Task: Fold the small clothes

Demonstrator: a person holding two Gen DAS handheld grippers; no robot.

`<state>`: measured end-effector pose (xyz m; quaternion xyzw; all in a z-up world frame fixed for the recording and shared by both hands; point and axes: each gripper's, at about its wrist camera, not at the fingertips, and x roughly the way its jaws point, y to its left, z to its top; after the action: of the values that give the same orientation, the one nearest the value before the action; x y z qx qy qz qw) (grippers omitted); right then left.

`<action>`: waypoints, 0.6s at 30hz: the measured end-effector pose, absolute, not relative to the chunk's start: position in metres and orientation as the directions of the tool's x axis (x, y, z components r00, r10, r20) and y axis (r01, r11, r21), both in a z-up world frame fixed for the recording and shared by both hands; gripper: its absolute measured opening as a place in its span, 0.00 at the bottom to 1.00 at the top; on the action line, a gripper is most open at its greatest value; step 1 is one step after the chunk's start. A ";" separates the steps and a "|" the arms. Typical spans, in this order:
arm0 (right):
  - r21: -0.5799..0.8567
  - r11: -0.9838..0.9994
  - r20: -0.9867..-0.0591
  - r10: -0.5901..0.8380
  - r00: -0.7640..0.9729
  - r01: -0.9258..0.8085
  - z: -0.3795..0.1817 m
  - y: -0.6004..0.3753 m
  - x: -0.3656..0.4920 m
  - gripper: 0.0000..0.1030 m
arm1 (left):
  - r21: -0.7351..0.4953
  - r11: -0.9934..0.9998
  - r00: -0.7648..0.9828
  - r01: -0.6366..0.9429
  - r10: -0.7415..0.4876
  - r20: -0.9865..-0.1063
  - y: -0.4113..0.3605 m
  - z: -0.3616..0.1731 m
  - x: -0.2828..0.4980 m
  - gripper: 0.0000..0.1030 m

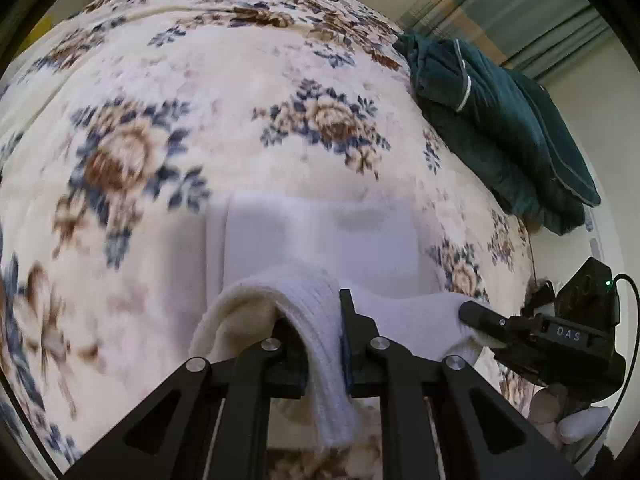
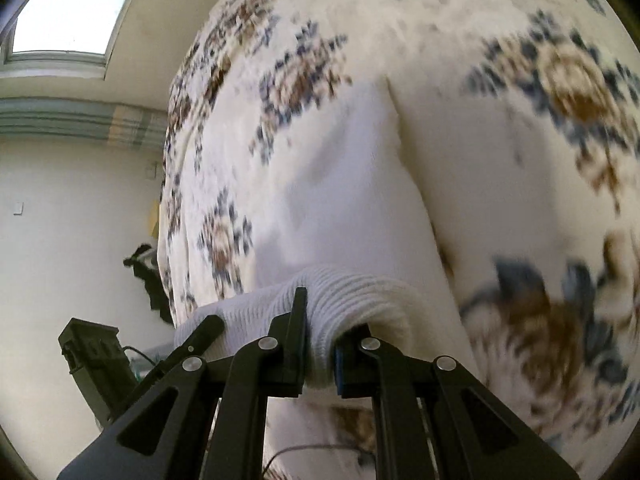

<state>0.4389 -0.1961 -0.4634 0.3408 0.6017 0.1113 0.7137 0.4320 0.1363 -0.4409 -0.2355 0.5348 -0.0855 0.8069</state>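
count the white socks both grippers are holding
1 that I can make out: a white sock lifted over the floral blanket, left gripper clamping its ribbed cuff, right gripper clamping the cuff nearby. A second layer could be hidden inside.

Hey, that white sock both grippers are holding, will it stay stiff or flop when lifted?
Likely floppy: the white sock drapes limply over the left gripper. Probably light, since it hangs from small pinches. Its ribbed knit at the right gripper should resist slipping.

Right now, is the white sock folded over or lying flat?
Partly folded: the white sock has its ribbed end lifted and doubled back, pinched by the left gripper and right gripper.
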 end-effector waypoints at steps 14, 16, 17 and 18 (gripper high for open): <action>0.548 0.775 -0.836 0.491 0.247 0.315 -0.501 -0.188 0.574 0.10 | -0.566 0.801 0.375 -0.198 -0.471 -0.798 0.155 -0.485 0.558 0.18; 0.536 0.773 -0.844 0.496 0.204 0.340 -0.516 -0.189 0.590 0.13 | -0.628 0.746 0.394 -0.219 -0.521 -0.757 0.163 -0.492 0.566 0.41; 0.538 0.767 -0.843 0.502 0.194 0.349 -0.520 -0.191 0.592 0.14 | -0.651 0.721 0.421 -0.239 -0.527 -0.738 0.170 -0.492 0.569 0.66; 0.539 0.759 -0.841 0.513 0.174 0.365 -0.527 -0.192 0.597 0.15 | -0.680 0.690 0.448 -0.249 -0.541 -0.712 0.176 -0.491 0.570 0.68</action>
<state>0.5974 -0.1921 -0.5268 0.3428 0.6405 0.0538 0.6851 0.5700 0.1757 -0.4913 -0.3819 0.5167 -0.0959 0.7602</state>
